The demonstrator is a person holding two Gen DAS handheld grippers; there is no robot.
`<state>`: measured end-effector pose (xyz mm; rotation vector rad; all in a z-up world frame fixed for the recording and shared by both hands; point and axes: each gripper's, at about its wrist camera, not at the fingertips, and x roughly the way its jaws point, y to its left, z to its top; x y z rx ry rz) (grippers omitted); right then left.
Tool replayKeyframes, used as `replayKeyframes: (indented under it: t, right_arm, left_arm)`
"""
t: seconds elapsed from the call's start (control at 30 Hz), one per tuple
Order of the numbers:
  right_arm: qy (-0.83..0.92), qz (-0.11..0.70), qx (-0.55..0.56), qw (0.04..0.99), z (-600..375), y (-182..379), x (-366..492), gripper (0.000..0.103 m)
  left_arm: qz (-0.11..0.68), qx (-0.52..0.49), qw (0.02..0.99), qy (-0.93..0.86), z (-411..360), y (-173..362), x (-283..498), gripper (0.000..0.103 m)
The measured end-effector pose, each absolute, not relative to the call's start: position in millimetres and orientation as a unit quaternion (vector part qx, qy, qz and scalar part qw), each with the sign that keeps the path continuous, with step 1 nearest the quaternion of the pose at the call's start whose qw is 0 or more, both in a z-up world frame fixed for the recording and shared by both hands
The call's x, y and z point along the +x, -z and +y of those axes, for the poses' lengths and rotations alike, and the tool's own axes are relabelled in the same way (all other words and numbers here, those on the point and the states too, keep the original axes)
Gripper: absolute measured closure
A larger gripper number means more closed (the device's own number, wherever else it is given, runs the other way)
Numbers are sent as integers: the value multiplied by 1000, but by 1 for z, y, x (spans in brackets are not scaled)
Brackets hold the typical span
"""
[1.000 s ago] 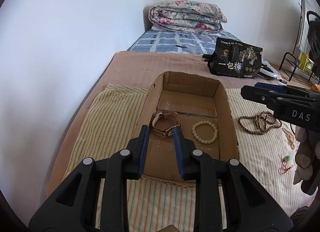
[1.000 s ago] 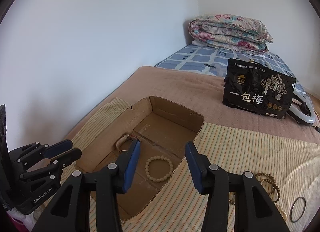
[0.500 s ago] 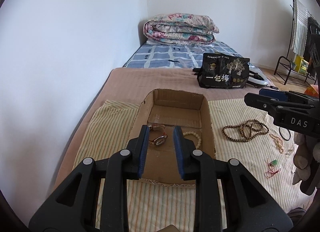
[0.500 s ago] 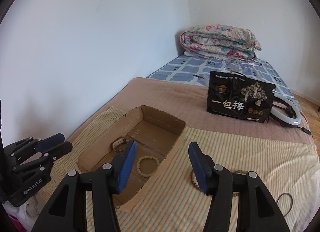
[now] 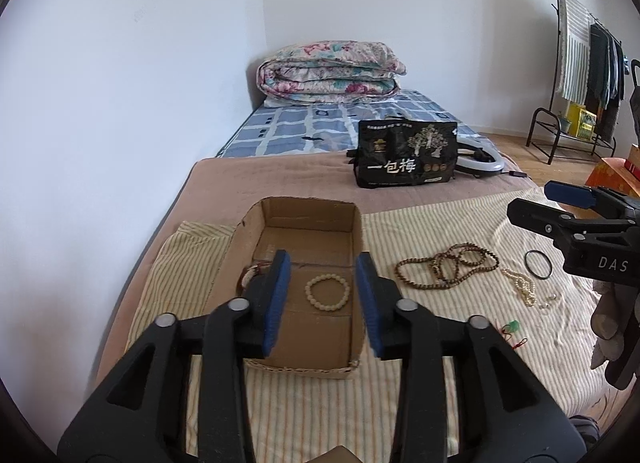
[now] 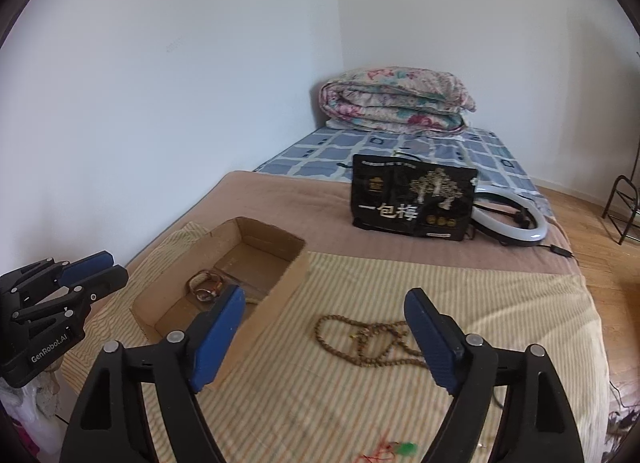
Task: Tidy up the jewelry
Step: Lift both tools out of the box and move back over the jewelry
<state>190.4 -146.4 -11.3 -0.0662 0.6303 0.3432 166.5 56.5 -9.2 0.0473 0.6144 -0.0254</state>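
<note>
Jewelry is lying in two groups on the bed, and the sorting looks partly done. Nearest, the left tongs (image 5: 323, 299) are hanging above the near end of the cardboard box (image 5: 356, 239); their jaws have just been opening, are standing moderately apart, and are pinching nothing. The right tongs (image 6: 325, 337) have also just been opening, are spread wide over the striped cloth (image 6: 360, 403), and are likewise carrying nothing. Inside the box, a pale bead bracelet (image 5: 327, 292) is lying on the floor of the box, and a watch (image 6: 205, 288) with a brown strap is sitting beside it toward the left wall, so I judge that two pieces are already put away. Just right of the box, on the cloth, a long brown bead necklace (image 5: 446, 266) is waiting in loose loops, and the right tongs seem to be heading for it next. Further right, a black ring bangle (image 5: 538, 264), a small pearl strand (image 5: 522, 285) and a green charm on red cord (image 5: 512, 328) are still lying out. Beyond the cloth, a black printed bag (image 5: 406, 159) is standing upright on the bed, with a folded floral quilt (image 5: 330, 73) at the far wall.
</note>
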Motion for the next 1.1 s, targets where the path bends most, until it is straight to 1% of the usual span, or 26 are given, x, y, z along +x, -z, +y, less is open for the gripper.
replayKeyframes:
  t: [0.1, 0.17, 0.2, 0.27, 0.6, 0.87, 1.1]
  right_arm:
    - [-151, 304, -33, 940, -162, 9, 184, 13]
    - [-137, 302, -35, 943, -173, 8, 179, 6]
    - [-128, 299, -37, 945, -179, 7, 176, 4]
    - [-116, 295, -40, 948, -188, 7, 171, 1]
    - [-52, 310, -34, 949, -260, 20, 143, 0]
    - [3, 335, -13, 942, -325, 46, 135, 0]
    - [14, 362, 2, 932, -355, 75, 136, 1]
  left_arm:
    - [299, 28, 954, 20, 45, 6, 164, 64]
    - [298, 30, 954, 26, 39, 5, 163, 63]
    - [298, 32, 954, 29, 35, 5, 164, 61]
    - [299, 34, 953, 35, 29, 6, 164, 61]
    - [331, 45, 937, 104, -9, 31, 173, 61]
    - [359, 66, 916, 164, -48, 55, 182, 61]
    - [395, 82, 889, 215, -81, 84, 195, 61]
